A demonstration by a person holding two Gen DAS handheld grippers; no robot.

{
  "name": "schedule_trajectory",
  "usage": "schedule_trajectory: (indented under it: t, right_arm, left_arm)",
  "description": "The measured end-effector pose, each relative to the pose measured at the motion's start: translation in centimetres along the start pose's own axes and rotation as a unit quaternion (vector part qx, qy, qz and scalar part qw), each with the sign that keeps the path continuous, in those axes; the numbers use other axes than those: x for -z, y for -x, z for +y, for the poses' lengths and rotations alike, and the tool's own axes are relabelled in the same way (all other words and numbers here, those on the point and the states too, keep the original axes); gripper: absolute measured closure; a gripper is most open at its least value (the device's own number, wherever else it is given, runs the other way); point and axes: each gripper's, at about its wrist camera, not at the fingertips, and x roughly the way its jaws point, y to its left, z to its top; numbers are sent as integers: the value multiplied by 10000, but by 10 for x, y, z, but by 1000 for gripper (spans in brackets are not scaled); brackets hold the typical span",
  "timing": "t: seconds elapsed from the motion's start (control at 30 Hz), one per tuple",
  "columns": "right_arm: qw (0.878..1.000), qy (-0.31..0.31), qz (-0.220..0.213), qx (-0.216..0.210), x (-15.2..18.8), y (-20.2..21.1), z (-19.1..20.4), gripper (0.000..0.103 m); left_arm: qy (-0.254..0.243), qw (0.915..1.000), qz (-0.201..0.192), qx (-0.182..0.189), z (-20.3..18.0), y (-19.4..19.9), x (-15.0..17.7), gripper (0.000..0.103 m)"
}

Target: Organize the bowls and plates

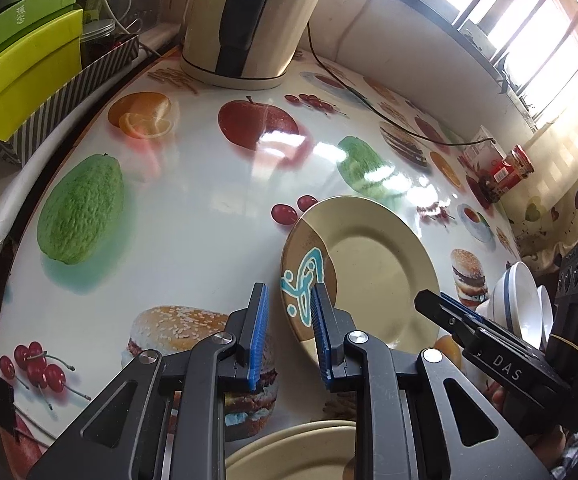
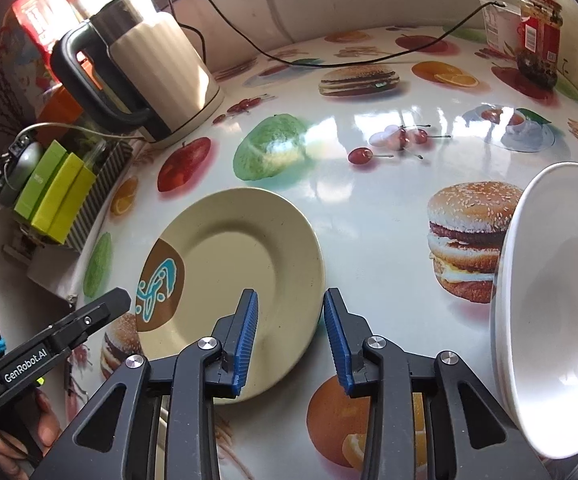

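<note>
Both tongs hang with their blue-padded jaws apart and nothing between them: the left tongs [image 1: 287, 334] sit just above the table [image 1: 193, 200], and the right tongs [image 2: 291, 334] do the same a little to their right. Far off to the left of the left tongs stand green boxes [image 1: 25, 68] in a striped tray [image 1: 69, 92], and ahead of those tongs, at the back of the table, stands a cream kettle [image 1: 249, 20] with a dark handle. Directly below the left tongs, at the near edge, shows the rim of another cream plate [image 1: 301, 454]; it looks like two stacked, though that is hard to tell. Just ahead and slightly right of the left tongs lies a cream plate [image 1: 373, 272] flat on the table, its brown patch with a teal squiggle nearest the left jaw. From the right wrist, that same plate [image 2: 241, 264] lies just ahead and left of the right tongs, its near rim passing beneath the left jaw. To the right of the right tongs stand white bowls [image 2: 557, 304], nested and tipped on their side, touching the table. Well beyond them, at the far right corner, are a red-labelled jar [image 2: 539, 28] and a white tub [image 2: 497, 24], with a black cord [image 2: 329, 62] running across the table behind.
</note>
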Motion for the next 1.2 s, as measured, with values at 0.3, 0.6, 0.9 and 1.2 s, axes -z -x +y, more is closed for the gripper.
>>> schedule_trajectory:
  t: [0.3,0.6,0.9,1.2]
  right_arm:
    - [10000,28,33,-20,-4,-7,0,69]
    - [10000,21,10,-16,-6,-9,-1,73]
    - [10000,-4,-7,29,-6,-9,-1,80]
    - [10000,-57,-22,-20,-6,-8,-3,82]
  left_arm:
    - [66,9999,125,-12,-1,-11,-2,81]
    - [40,9998,176,-56,-3,-17,-1,81]
    - [58,9998,160,-78,-3,-18,-1,84]
    - [83,9998,146,-81,-3,-17,0,85]
